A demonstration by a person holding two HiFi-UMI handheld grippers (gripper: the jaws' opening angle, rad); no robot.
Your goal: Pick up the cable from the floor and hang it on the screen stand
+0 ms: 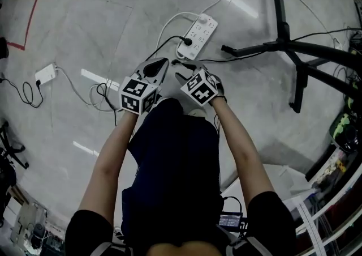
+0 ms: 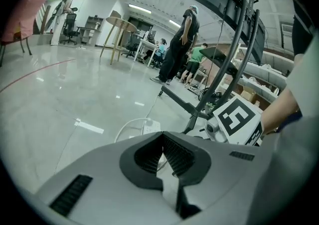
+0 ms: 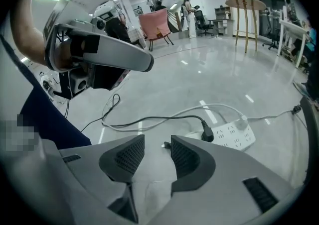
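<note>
Pickup not yet made: the cable [image 3: 149, 118] lies on the floor [image 1: 113, 22], plugged into the power strip [image 3: 232, 137]. Right gripper [image 3: 157, 149] fingers gape, empty; left gripper [image 2: 162, 142] fingers meet, empty. Next, lower the right and pinch it.

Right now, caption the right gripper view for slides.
Right gripper open near the floor, black cable and white power strip ahead.

Two grippers are showing, the left gripper [image 1: 157, 68] and right gripper [image 1: 189, 72], alongside one power strip [image 1: 198, 35], one screen stand [image 1: 294, 51] and one white adapter [image 1: 45, 73].
</note>
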